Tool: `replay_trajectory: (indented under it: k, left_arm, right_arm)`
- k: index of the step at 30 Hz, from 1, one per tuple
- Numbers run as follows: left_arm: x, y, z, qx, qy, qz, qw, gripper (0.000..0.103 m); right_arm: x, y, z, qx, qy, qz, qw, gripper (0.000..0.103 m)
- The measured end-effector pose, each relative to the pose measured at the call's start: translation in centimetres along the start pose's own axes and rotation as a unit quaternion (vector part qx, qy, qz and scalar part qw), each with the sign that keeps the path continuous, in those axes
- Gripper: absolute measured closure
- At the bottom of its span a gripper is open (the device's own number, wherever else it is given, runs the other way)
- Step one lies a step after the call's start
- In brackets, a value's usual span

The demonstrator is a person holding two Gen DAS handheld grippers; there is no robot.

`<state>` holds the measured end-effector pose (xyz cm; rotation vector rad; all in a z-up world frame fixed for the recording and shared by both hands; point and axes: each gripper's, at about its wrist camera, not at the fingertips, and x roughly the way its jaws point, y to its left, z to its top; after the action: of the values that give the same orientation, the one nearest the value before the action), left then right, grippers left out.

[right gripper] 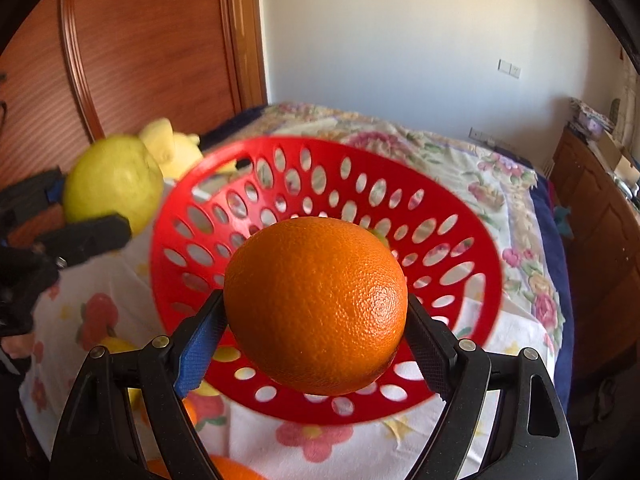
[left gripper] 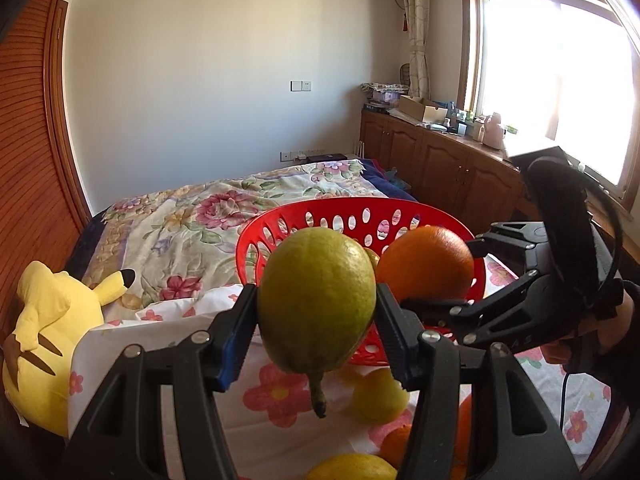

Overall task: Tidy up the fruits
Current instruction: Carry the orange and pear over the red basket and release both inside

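My left gripper (left gripper: 316, 294) is shut on a yellow-green pear (left gripper: 316, 276), stem pointing down, held in the air just short of the red perforated basket (left gripper: 340, 206). To its right, my right gripper (left gripper: 440, 274) is shut on an orange (left gripper: 426, 260) over the basket's near rim. In the right wrist view the orange (right gripper: 316, 304) fills the right gripper (right gripper: 315, 302), with the basket (right gripper: 304, 142) below it. The pear (right gripper: 114, 184) and left gripper (right gripper: 80, 208) show at the left. A small yellowish fruit (left gripper: 372, 258) lies in the basket.
The basket rests on a bed with a floral cover (left gripper: 192, 216). Loose yellow fruit (left gripper: 378, 396) and an orange (left gripper: 396, 444) lie on the cover near me. A yellow plush toy (left gripper: 52, 332) sits left, by a wooden wardrobe (left gripper: 28, 160). Wooden cabinets (left gripper: 440, 168) line the right.
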<state>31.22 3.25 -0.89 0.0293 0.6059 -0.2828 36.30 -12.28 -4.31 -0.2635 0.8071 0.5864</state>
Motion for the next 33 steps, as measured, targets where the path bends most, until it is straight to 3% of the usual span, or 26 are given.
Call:
replay_trajectory:
  k: [10,21,26,33]
  left_arm:
    - [1.4,0.1,0.5,0.012,0.009,-0.003,0.9999,0.047]
    - [2.2,-0.1,0.7,0.012,0.016,0.0,0.9998,0.047]
    - [2.4,0.2,0.7,0.004,0.018,0.002,0.9998,0.047]
    - [3.3,-0.3,0.7,0.013,0.03,0.006,0.9994,0.047]
  right_arm:
    - [3.5,0.1,1.2,-0.017,0.068,-0.017,0.997,0.016]
    - [5.3,0.5,1.1,-0.033,0.108,-0.026,0.993,0.016]
    - [4.6,0.3,2.0,-0.026,0.09,-0.045,0.995,0.016]
    - [1.3,-0.5,2.0,-0.005,0.044,-0.039,0.998,0.016]
